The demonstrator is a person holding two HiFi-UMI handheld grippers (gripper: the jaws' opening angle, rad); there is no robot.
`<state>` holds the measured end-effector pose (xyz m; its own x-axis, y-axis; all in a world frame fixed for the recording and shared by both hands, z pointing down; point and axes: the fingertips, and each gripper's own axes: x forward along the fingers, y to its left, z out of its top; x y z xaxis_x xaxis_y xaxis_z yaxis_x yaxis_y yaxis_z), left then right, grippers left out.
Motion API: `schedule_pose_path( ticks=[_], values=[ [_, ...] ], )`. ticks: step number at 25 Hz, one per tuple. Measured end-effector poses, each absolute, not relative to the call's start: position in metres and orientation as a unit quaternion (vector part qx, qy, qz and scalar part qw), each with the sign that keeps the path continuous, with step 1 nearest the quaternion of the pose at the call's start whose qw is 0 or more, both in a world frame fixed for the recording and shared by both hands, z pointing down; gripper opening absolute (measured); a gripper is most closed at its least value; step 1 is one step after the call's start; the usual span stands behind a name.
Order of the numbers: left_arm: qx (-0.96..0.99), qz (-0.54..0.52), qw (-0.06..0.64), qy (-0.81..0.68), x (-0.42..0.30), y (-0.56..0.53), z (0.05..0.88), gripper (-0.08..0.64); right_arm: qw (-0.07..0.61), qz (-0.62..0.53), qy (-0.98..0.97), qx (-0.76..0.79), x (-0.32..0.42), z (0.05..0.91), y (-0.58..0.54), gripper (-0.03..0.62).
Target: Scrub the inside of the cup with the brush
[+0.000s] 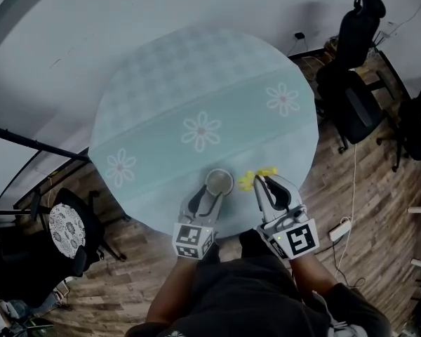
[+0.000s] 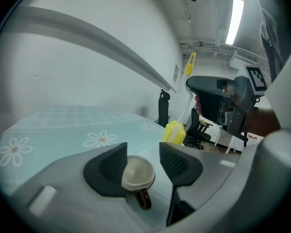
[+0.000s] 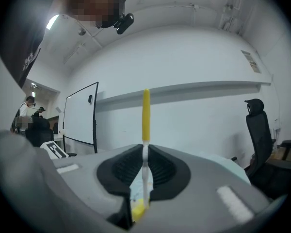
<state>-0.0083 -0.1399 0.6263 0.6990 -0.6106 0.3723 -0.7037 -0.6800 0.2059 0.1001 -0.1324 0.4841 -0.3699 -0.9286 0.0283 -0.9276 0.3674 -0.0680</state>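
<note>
Head view: high over the round table (image 1: 196,83), facing steeply down; left gripper (image 1: 209,194) and right gripper (image 1: 270,187) close at the lower edge.

Left gripper view: low over the tabletop, facing across it toward the wall; cup (image 2: 138,173) very near the lens.

Right gripper view: about level, facing a white wall; brush (image 3: 146,115) close up.

Head and left gripper views share tabletop, cup, brush.
</note>
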Motion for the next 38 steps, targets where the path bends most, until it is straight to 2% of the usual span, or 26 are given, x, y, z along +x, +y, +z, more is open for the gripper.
schedule_pose_path(
  ticks=[4,6,9,26,38],
  values=[
    [0.891,0.183,0.181,-0.374,-0.006,-0.138,0.659,0.336,0.007,-0.041,0.829,-0.558,0.102,0.491,-0.139,0.035],
    [0.883,0.217,0.184,-0.372,-0.003,-0.137,0.677,0.486,0.007,-0.044,0.83,-0.556,0.103,0.495,-0.143,0.035],
    [0.874,0.255,0.183,-0.371,0.003,-0.138,0.698,0.597,0.008,-0.047,0.833,-0.551,0.105,0.502,-0.147,0.035],
    [0.836,0.312,0.223,-0.392,0.017,-0.16,0.764,0.598,-0.004,-0.059,0.833,-0.55,0.13,0.526,-0.164,0.035],
    [0.824,0.326,0.212,-0.412,0.021,-0.183,0.781,0.592,-0.01,-0.065,0.838,-0.541,0.145,0.536,-0.178,0.035]
  ],
)
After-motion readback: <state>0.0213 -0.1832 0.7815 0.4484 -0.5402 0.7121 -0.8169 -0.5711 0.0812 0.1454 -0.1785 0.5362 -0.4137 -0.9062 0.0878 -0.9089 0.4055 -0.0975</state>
